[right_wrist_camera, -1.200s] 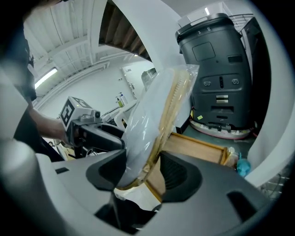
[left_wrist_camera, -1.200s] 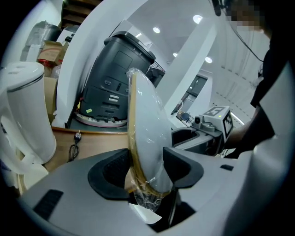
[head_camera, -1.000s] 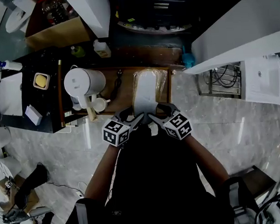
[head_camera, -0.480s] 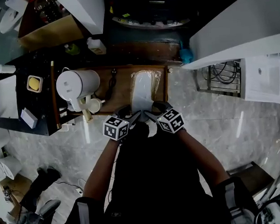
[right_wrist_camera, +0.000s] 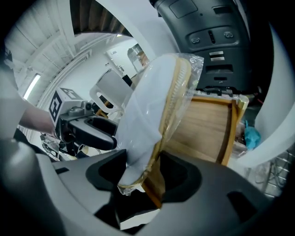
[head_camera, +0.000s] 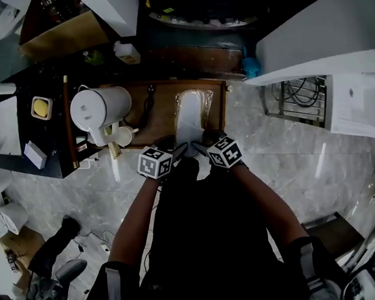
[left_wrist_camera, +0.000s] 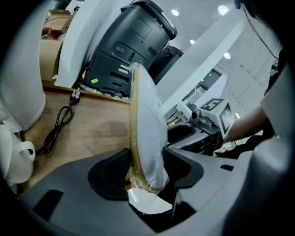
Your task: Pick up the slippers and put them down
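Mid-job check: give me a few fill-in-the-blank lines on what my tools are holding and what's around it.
1. The left tool and the right tool both grip one wrapped pair of ____.
2. The pack is sealed in clear ____.
3. In the head view, the white kettle stands to the ____ of the pack.
4. The black cord lies on the ____ tabletop.

Missing words: slippers; plastic; left; wooden.

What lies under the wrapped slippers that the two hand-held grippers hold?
Under the wrapped slippers lies a wooden tray, and its bare surface shows to the left of them. The part directly below is covered by the slippers, so whether they touch the tray cannot be seen.
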`<move>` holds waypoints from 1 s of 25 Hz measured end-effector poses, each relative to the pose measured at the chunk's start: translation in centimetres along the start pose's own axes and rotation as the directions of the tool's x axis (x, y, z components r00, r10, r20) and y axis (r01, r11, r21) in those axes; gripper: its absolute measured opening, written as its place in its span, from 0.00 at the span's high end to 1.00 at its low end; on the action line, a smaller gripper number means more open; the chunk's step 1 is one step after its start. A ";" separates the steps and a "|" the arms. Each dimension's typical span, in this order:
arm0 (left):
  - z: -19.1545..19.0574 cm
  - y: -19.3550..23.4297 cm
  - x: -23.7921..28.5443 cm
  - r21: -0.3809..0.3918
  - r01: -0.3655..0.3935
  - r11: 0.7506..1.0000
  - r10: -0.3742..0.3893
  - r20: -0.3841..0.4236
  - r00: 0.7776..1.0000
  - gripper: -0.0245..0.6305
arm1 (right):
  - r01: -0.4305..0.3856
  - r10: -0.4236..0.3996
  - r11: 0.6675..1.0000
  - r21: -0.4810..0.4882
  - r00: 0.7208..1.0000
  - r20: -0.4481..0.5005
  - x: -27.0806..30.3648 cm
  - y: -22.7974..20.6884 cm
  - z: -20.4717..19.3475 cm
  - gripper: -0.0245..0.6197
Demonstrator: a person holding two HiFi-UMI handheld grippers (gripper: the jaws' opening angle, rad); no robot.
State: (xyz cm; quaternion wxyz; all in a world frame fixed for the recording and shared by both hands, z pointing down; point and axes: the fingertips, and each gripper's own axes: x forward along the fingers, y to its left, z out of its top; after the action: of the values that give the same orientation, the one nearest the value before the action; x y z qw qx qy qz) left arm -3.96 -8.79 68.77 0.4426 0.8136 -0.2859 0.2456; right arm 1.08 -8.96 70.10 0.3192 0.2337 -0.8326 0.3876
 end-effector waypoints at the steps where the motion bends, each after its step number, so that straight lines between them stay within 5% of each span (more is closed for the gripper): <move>1: -0.1 0.2 0.2 -0.002 0.000 1.000 0.000 -0.007 1.000 0.61 | 0.002 -0.002 1.000 0.004 1.000 -0.007 0.2 -0.2 -0.1 0.60; 14: 0.0 2.1 3.1 -0.014 -0.012 1.000 0.011 -0.046 0.999 0.61 | 0.011 -0.008 0.998 0.069 0.999 -0.044 1.5 -2.6 -0.3 0.60; 25: -0.3 4.6 5.3 -0.146 -0.043 0.988 0.037 -0.046 0.998 0.61 | 0.051 -0.043 0.985 0.162 0.998 -0.055 3.2 -4.3 -0.3 0.60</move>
State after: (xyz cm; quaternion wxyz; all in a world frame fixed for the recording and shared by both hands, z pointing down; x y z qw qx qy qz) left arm -3.35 -11.92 75.04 0.5025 0.7674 -0.3100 0.2500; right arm 1.71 -11.77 74.68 0.3294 0.2685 -0.7838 0.4528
